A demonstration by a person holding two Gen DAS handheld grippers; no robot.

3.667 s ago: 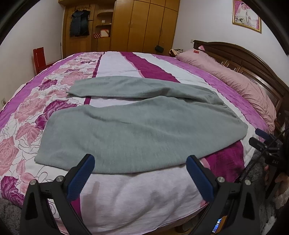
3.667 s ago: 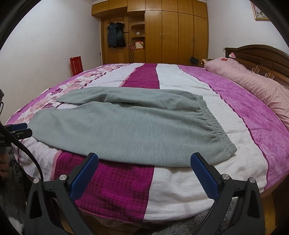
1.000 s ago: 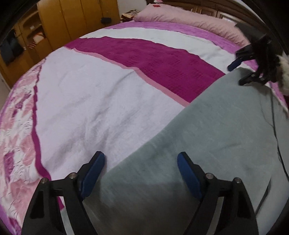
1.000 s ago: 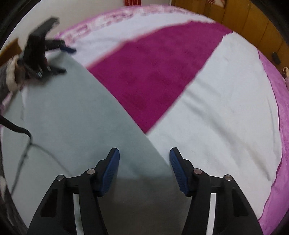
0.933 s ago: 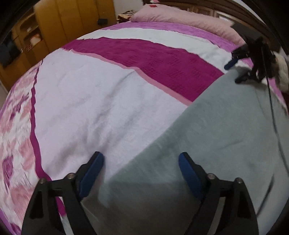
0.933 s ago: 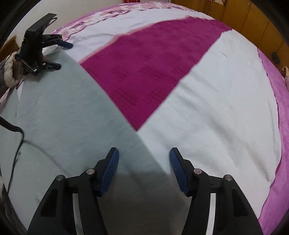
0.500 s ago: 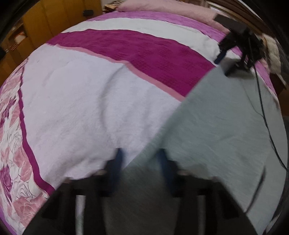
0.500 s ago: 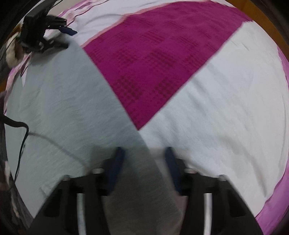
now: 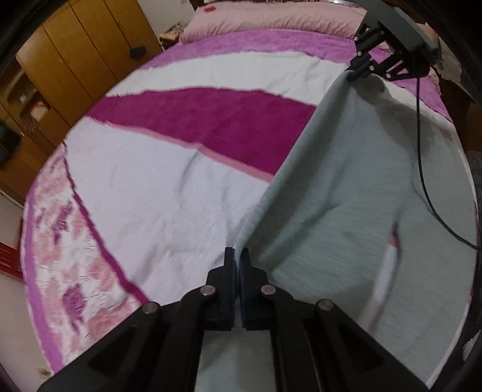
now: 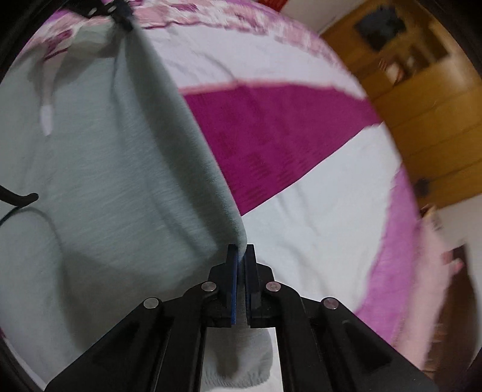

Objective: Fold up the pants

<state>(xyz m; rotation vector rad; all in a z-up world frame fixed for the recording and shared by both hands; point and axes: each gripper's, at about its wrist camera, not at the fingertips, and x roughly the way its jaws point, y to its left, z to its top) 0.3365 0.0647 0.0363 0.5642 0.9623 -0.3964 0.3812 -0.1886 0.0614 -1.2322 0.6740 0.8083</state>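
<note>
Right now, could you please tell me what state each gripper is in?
Left gripper: shut on the far edge of the grey pants.
Right gripper: shut on the same edge of the pants.

A home bedroom: a made bed (image 9: pixel 168 187), pink pillow (image 9: pixel 271 21) and wooden wardrobe (image 9: pixel 75 60).

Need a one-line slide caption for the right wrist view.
Right tool shut on the grey pants edge, lifting it off the striped bedspread.
</note>
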